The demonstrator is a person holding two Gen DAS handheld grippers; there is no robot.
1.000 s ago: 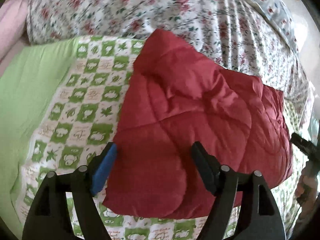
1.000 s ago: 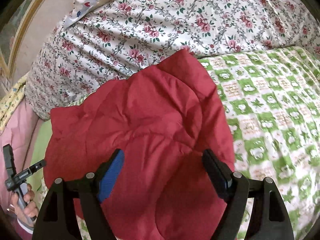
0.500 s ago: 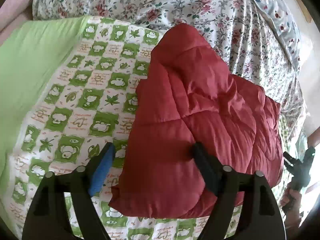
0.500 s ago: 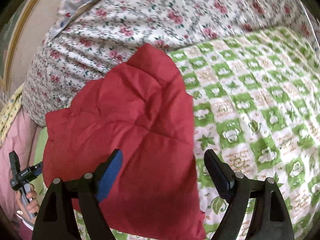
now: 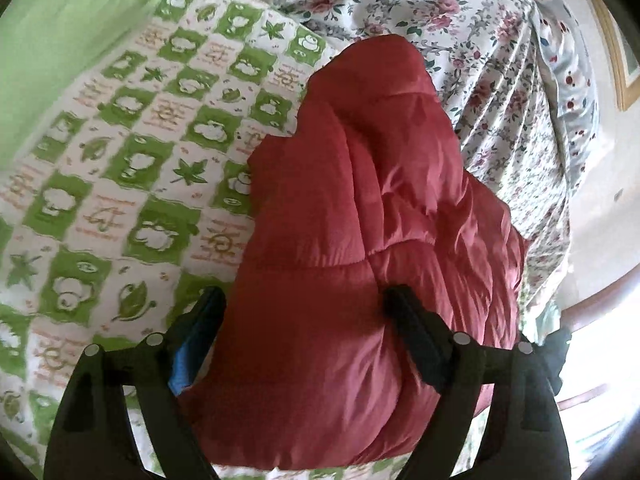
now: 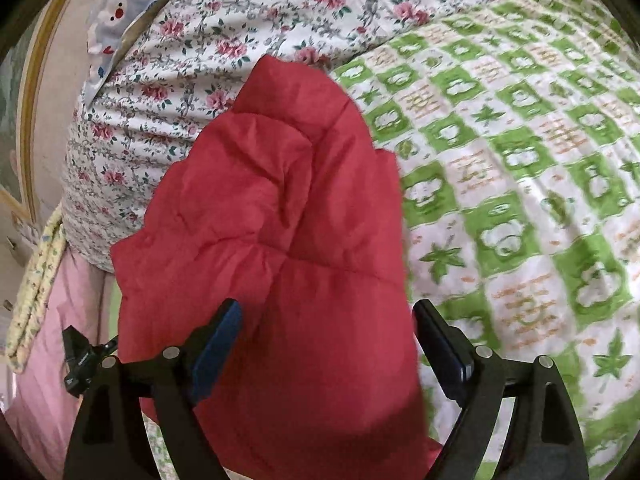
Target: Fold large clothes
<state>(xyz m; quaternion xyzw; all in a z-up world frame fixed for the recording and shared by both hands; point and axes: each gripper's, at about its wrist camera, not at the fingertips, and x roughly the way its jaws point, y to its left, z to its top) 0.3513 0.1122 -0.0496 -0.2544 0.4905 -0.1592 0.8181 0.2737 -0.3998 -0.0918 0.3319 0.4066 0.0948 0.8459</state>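
Bed (image 5: 132,184): red jacket (image 5: 360,280) nearer, grippers wider.

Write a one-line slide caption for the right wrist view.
Open right gripper above a red padded jacket lying on a green checked bedspread.

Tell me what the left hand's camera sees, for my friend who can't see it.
A puffy red jacket lies bundled on a green-and-white checked bedsheet. The left gripper is open, its fingers on either side of the jacket's near end. A flowery quilt is heaped behind.
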